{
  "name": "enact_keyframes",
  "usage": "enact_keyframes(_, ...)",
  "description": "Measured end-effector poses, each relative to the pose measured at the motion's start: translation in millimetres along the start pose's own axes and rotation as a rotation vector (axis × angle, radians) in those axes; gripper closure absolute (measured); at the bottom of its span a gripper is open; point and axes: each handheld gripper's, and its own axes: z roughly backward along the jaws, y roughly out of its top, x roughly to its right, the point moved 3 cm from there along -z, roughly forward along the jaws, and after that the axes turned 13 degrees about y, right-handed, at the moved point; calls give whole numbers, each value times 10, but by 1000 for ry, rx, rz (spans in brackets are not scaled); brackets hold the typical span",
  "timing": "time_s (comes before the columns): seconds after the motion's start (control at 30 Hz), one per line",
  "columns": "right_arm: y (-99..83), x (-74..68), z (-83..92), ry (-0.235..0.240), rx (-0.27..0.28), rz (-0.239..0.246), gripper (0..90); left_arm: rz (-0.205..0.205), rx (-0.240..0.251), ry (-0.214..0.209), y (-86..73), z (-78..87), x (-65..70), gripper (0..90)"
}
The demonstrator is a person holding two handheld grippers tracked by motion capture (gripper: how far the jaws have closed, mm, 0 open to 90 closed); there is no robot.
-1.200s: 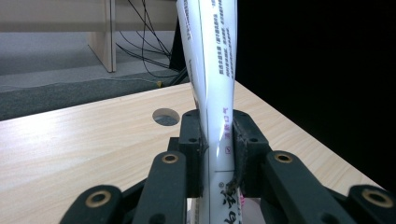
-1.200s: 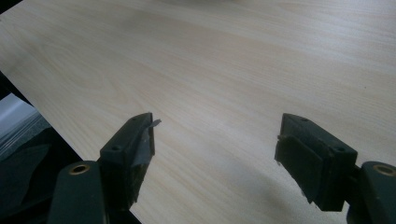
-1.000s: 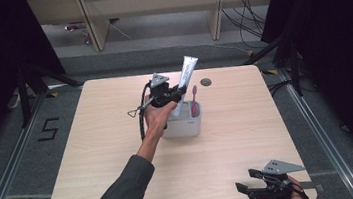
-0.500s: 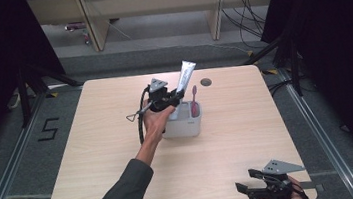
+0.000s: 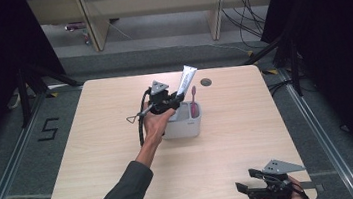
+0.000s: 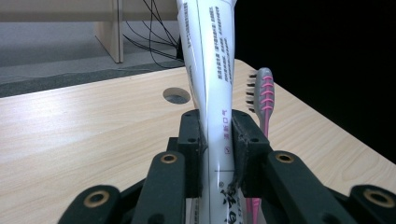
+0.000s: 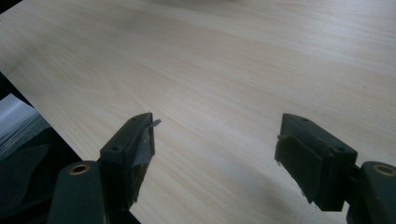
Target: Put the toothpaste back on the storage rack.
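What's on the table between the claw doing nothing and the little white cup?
Nothing: bare table separates the right gripper from the holder, seen in the high view.

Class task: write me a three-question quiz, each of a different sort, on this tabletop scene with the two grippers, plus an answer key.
1. True or false: the left gripper is shut on the toothpaste tube.
2. The toothbrush stands in: A) the holder, B) the table hole, C) the right gripper.
3. Fill in: the right gripper's jaws are ____.

Key: 1 true; 2 A; 3 open.
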Motion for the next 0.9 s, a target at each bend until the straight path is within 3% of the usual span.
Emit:
enact_keyframes(0.13, -1, 1, -1, 0, 0, 0, 280, 7, 1, 5, -9, -5, 0, 750)
enact_keyframes(0.17, -2, -2, -17, 19, 8, -5, 280, 6, -2, 3, -8, -2, 0, 750)
enact_keyframes(0.67, -2, 1, -19, 16, 7, -4, 280, -10, -6, -5, 12, 50, 4, 745)
enact_keyframes(0.73, -4, -4, -33, 39, 10, -15, 280, -11, -4, -6, 22, 64, 7, 745)
enact_keyframes(0.87, -2, 1, -7, 2, -3, 2, 280, -38, -9, -7, 33, 89, 19, 753)
enact_keyframes(0.9, -3, -3, -12, 13, -4, -2, 280, -34, -11, -5, 36, 93, 19, 755)
